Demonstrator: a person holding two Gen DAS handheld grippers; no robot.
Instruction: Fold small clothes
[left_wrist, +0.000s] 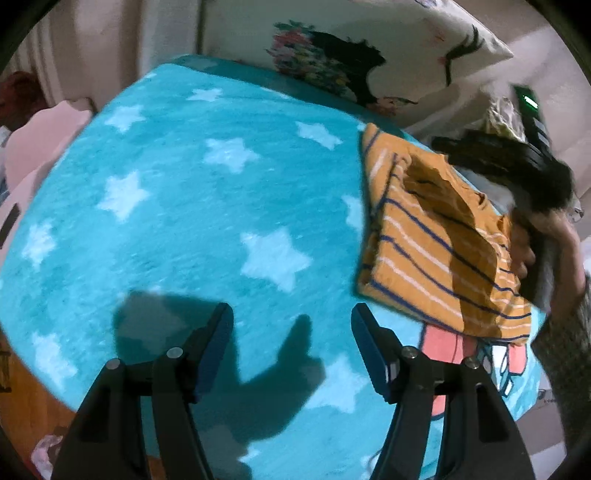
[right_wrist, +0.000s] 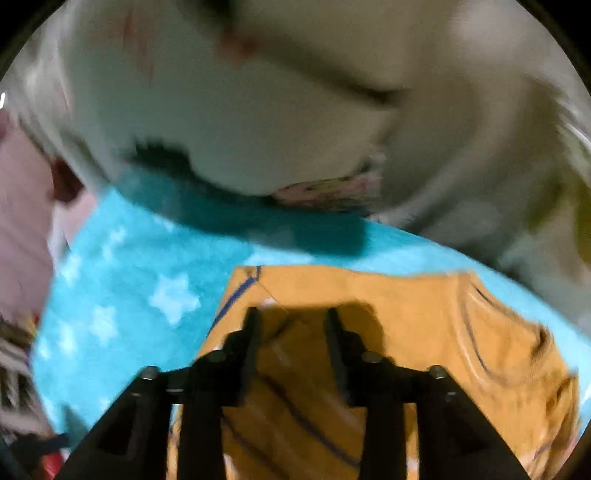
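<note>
An orange striped shirt lies folded on a blue star blanket, with both tools open.

The left tool (left_wrist: 291, 347) hangs over the bare blue blanket (left_wrist: 207, 206) with its two fingers wide apart and nothing between them. The orange shirt (left_wrist: 436, 251) with blue and white stripes lies to the right of it, near the blanket's edge, folded into a flat pile. The right tool (right_wrist: 293, 314) is just above this shirt (right_wrist: 424, 332). Its fingers are apart and do not pinch the cloth. A hand (left_wrist: 524, 254) holds that tool at the far side of the shirt. A white pillow (left_wrist: 369, 48) with a dark and flowery print sits past the blanket. The right view is blurry.
</note>
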